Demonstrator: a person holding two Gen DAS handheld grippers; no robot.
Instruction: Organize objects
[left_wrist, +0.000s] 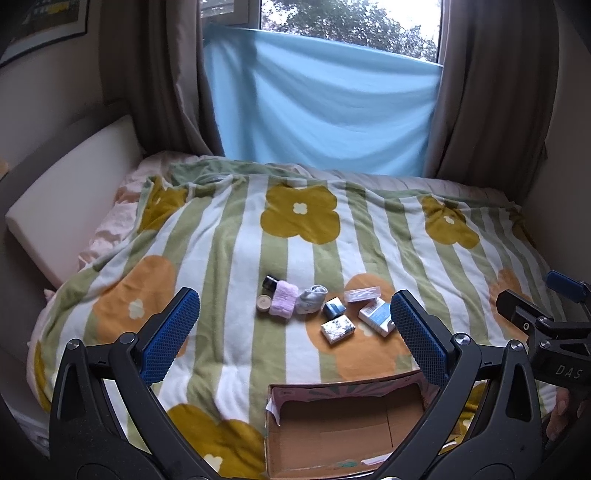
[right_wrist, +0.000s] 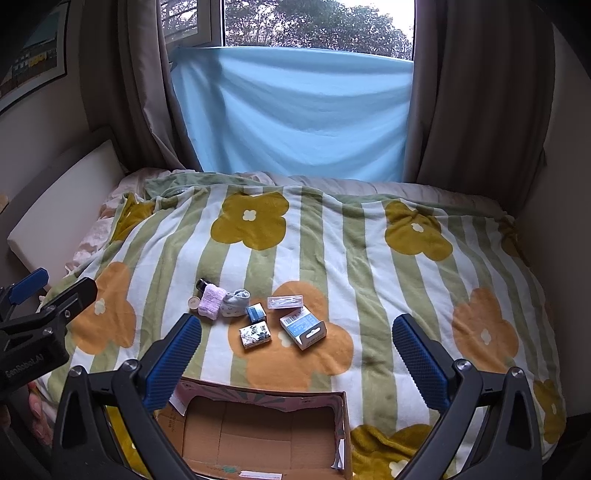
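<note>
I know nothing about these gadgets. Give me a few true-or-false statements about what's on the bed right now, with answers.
1. The cardboard box holds no items. True.
2. The left gripper grips a box. False: it is open, holding nothing.
3. The pink cloth lies beside the grey sock. True.
4. The items sit on a plain blue blanket. False: the blanket is green-and-white striped with flowers.
5. The right gripper is open. True.
</note>
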